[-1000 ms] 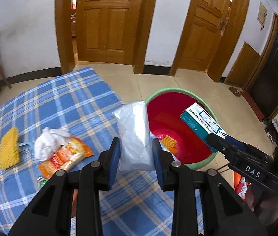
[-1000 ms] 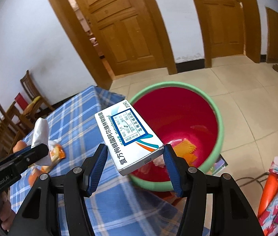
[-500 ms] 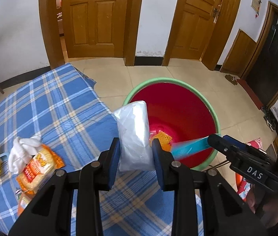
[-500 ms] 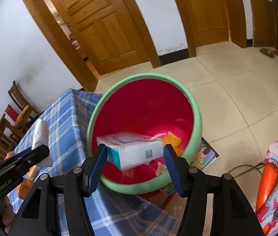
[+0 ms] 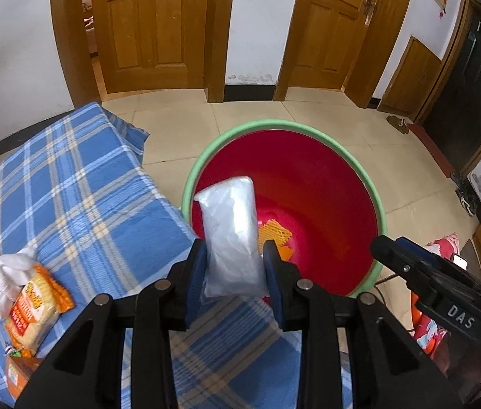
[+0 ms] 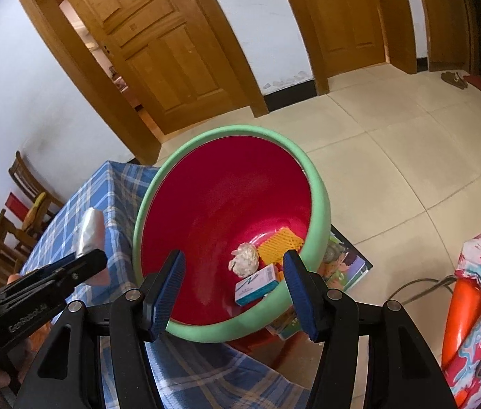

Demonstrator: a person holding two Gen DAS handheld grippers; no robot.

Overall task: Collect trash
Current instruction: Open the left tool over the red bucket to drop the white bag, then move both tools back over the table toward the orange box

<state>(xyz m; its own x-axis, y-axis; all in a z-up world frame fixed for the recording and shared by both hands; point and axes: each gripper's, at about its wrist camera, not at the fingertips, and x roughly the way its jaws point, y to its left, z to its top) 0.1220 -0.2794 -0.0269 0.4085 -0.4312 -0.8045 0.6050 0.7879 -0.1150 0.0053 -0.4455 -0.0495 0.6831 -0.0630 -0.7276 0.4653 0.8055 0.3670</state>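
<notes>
So the white-and-teal box (image 6: 257,284) that the right tongs (image 6: 233,291) were pinching a second ago is now lying down in the red bin (image 6: 227,156), tilted against the near wall next to a crumpled tissue (image 6: 244,259) and a yellow foam net (image 6: 279,242). Those tongs hang spread and empty right over the bin's near rim, so that's one piece of trash done. Next up looks like the clear plastic bag (image 5: 232,235): the left tongs (image 5: 233,269) are pinching its lower end, and it stands upright, crinkly and see-through, over the bin's edge on the table side, so I'd guess it just needs a nudge farther over the bin and a release. Farther from the bin, on the blue plaid table (image 5: 70,184), an orange snack wrapper (image 5: 34,310) and a white wad (image 5: 7,272) are left to collect.
</notes>
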